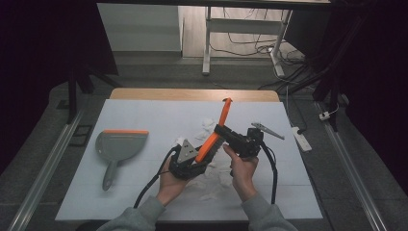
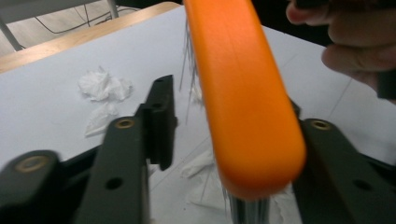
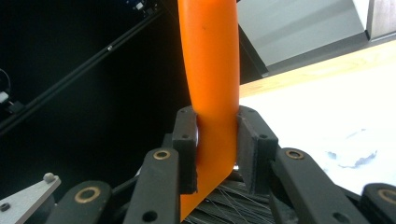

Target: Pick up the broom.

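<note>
Both forearms in grey sleeves come in from the near edge of the white table surface [image 1: 144,115], hands raised just above its middle and close together. Left gripper [image 1: 195,161] sits low in an upturned palm, jaws aimed up and toward the right hand. Right gripper [image 1: 226,132] is held from below, jaws aimed left across the table.

Right gripper's jaws are clamped on the orange plastic hand brush with dark bristles [image 1: 215,134]; the right gripper view has both pads pressed flat on the orange back [image 3: 210,93], bristles underneath. In the left gripper view the brush's rounded head end [image 2: 247,107] lies between the jaws; the right-hand jaw is hidden behind it, the left-hand pad stands clear. So not gripping there.

Brush is off the surface, over the centre. Long axis runs diagonally: head end low toward the near left, handle tip up toward the far edge.

Crumpled white paper scraps [image 1: 208,125] lie around the centre. A grey dustpan with an orange lip [image 1: 118,147] sits near the left edge, a grey metal clip [image 1: 267,130] right of centre. Beyond the far edge: grey floor, white desk legs, loose cables, dark curtains both sides.
</note>
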The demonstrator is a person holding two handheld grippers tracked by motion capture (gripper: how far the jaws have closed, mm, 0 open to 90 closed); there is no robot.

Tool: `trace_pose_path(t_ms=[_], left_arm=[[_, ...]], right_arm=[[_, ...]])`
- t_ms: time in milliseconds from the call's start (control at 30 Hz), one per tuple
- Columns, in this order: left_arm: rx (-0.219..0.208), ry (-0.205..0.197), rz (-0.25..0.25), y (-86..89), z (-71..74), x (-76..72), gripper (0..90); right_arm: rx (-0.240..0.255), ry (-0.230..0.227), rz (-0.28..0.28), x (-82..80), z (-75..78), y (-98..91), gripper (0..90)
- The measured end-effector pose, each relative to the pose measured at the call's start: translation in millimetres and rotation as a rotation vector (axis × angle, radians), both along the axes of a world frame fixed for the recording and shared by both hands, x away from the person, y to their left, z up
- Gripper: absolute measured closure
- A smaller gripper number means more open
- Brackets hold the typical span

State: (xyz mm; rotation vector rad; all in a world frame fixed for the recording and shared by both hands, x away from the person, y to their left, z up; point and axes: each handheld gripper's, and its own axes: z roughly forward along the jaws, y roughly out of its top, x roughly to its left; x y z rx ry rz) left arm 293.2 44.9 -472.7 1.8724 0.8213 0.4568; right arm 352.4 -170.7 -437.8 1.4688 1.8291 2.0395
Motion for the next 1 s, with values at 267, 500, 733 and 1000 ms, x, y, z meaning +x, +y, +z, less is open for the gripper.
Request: trace_pose_path(t_ms=[267,500,733,1000], left_arm=[[-0.011,0.031,-0.022,9.5,-0.6,6.7,77.6],[0.001,0.056,-0.038,17.7,-0.6,10.8,79.9],[0.013,0.081,-0.052,26.7,1.2,14.2,80.3],[0.035,0.12,-0.074,49.7,5.9,20.3,80.3]], right_arm=[[0.02,0.011,-0.005,-3.2,-4.1,2.9,70.7],[0.004,0.018,0.018,-1.2,-5.5,5.5,70.0],[-0.089,-0.015,0.047,2.1,-5.1,5.7,59.5],[-0.284,-0.109,0.102,3.7,5.4,-12.7,43.9]])
